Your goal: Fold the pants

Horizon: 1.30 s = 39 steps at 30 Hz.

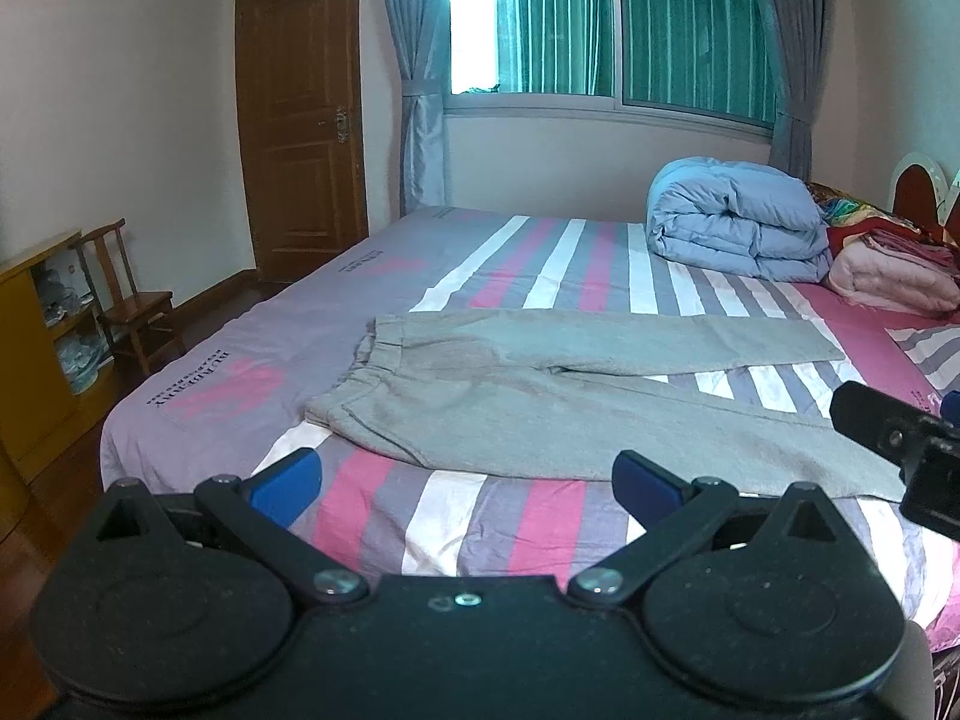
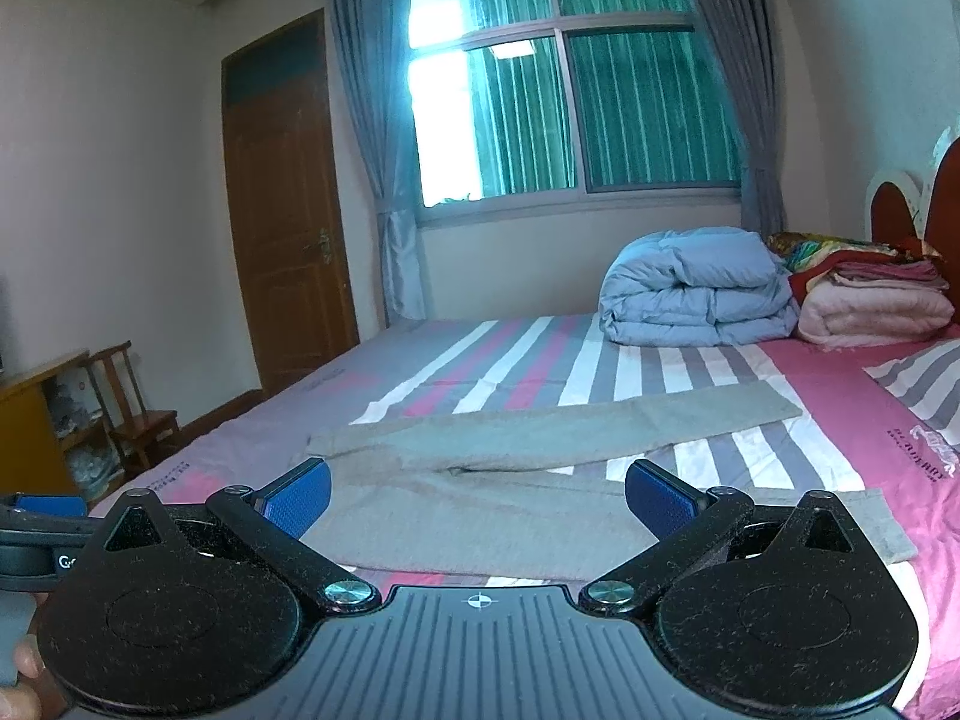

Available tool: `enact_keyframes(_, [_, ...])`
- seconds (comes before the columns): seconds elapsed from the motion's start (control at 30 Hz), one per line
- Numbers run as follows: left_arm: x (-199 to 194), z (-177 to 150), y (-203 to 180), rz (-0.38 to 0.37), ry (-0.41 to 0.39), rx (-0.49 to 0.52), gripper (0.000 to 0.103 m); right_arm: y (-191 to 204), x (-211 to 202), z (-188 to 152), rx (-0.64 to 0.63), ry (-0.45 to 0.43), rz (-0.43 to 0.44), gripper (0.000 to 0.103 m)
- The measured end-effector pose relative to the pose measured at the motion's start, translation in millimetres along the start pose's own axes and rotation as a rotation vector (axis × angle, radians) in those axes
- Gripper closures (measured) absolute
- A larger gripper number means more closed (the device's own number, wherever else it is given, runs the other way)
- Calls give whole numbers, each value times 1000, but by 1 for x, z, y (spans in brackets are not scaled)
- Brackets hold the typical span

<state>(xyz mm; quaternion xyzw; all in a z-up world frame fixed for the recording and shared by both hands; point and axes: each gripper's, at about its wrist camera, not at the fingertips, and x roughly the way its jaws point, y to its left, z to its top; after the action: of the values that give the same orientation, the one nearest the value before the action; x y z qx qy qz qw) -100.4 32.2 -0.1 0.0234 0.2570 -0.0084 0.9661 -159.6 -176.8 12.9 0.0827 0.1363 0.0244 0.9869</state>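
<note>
Grey pants (image 1: 510,396) lie flat on the striped bed (image 1: 240,360), waistband to the left, the two legs spread apart toward the right. My left gripper (image 1: 468,486) is open and empty, held just short of the near leg. In the right wrist view the pants (image 2: 480,516) lie just ahead of my right gripper (image 2: 480,498), which is open and empty above the near leg. The right gripper's body (image 1: 900,444) shows at the right edge of the left wrist view.
A folded blue quilt (image 1: 738,222) and a stack of pink and coloured blankets (image 1: 894,264) sit at the head of the bed. A small wooden chair (image 1: 129,300) and a yellow cabinet (image 1: 36,348) stand left of the bed. A wooden door (image 1: 300,114) and a curtained window (image 1: 606,24) are behind.
</note>
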Motion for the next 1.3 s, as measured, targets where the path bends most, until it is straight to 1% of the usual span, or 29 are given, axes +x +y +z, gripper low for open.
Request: enact_keyframes(1.3, [-1, -2, 0, 11, -1, 4, 6, -3, 0, -7, -3, 3, 7, 0])
